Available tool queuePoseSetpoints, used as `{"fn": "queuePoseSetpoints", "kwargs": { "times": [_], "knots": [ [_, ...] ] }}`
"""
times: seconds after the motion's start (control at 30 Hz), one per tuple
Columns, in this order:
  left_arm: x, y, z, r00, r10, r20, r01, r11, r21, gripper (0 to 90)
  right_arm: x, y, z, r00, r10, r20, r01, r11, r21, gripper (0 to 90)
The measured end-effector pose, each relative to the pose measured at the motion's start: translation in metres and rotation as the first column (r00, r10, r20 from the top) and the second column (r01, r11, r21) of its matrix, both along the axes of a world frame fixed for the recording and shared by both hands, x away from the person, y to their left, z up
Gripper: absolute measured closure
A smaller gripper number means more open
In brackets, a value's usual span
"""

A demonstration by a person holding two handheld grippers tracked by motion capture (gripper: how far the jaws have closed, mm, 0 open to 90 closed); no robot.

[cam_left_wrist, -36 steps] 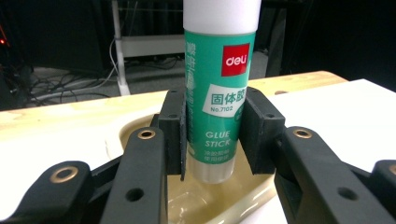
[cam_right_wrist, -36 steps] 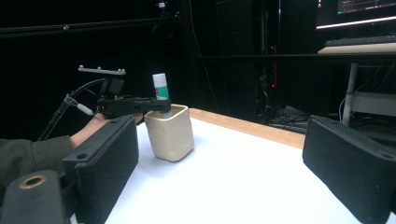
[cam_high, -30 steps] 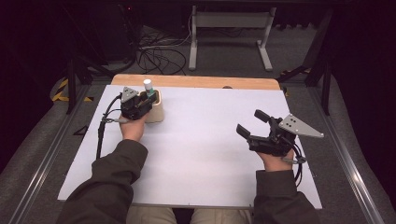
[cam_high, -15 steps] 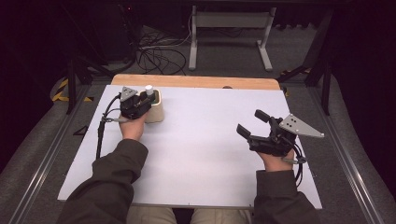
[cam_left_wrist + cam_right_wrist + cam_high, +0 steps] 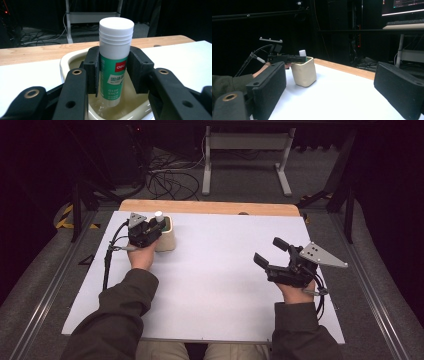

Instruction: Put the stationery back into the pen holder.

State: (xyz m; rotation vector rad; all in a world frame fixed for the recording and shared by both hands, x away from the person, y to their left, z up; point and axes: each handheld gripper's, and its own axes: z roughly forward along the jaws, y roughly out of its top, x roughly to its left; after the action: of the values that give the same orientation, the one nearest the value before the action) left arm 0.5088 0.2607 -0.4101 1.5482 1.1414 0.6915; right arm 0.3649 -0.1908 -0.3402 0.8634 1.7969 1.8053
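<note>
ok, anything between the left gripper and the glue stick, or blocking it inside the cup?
Nothing visible. The left gripper is shut on the glue stick, pads against its sides. The stick stands upright inside the cream cup, whose interior looks otherwise empty.

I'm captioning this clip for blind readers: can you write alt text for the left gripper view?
The left gripper clamps an upright green glue stick with a white cap, its base down inside a cream cup. The cup stands on a white table with a wooden edge behind.

Glue stick [image 5: 115, 67] upright in cream cup [image 5: 72, 58], clamped between black jaws
</note>
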Motion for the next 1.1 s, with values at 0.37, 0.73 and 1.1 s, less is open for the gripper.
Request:
{"fn": "queuePoseSetpoints", "kwargs": {
  "times": [0.37, 0.73, 1.1],
  "knots": [
    [0.000, 0.002, 0.000, 1.0000, -0.005, -0.004, 0.005, 0.9999, -0.013, 63.0, 0.001, 0.000, 0.000, 1.0000, 0.000, -0.005, 0.000, 1.000, -0.002, 11.3],
    [-0.003, 0.005, 0.006, 0.9999, -0.006, 0.012, 0.007, 0.9991, -0.041, 62.5, 0.001, 0.001, -0.001, 1.0000, 0.004, -0.006, -0.004, 1.000, -0.002, 11.2],
    [-0.020, 0.002, 0.022, 0.9957, -0.066, 0.065, 0.067, 0.9976, -0.017, 48.1, 0.001, 0.000, -0.001, 1.0000, -0.002, -0.008, 0.002, 1.000, -0.003, 11.2]
  ]
}}
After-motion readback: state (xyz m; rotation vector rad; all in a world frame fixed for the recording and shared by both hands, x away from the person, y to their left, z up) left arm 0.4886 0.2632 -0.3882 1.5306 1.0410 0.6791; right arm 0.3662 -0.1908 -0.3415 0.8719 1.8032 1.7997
